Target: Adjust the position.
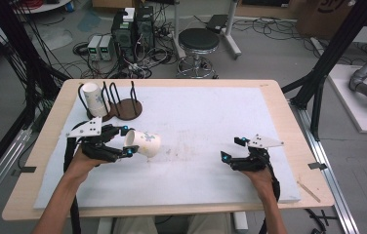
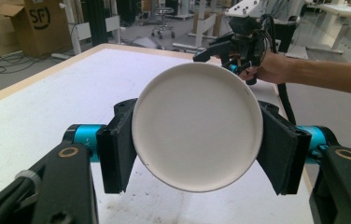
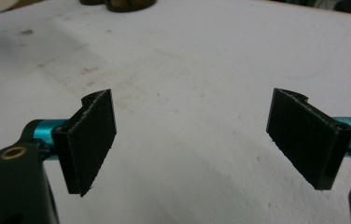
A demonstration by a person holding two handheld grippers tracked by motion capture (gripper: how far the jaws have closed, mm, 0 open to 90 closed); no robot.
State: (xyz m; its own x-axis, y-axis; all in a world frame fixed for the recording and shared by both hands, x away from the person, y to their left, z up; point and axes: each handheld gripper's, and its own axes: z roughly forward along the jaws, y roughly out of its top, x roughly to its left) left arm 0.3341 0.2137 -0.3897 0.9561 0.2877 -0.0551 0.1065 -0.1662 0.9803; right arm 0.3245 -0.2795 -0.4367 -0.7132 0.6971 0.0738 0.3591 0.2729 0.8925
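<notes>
A white paper cup [image 1: 145, 143] with a blue print lies on its side between the jaws of my left gripper [image 1: 127, 141], which is shut on it. In the left gripper view the cup's round flat end [image 2: 197, 126] faces the camera, and both pads [image 2: 117, 149] press its sides. A second white cup [image 1: 93, 99] sits upturned on a black wire rack [image 1: 128, 108] with round wooden bases at the back left. My right gripper [image 1: 232, 148] rests low at the right of the white mat, open with nothing between its pads [image 3: 92, 140]. It also shows far off [image 2: 220, 46] beyond the held cup.
The white mat [image 1: 201, 126] covers most of the wooden table [image 1: 289, 122]. The rack bases [image 3: 122, 4] lie far ahead of the right gripper. A stool [image 1: 198, 41], computers and cables stand on the floor behind the table.
</notes>
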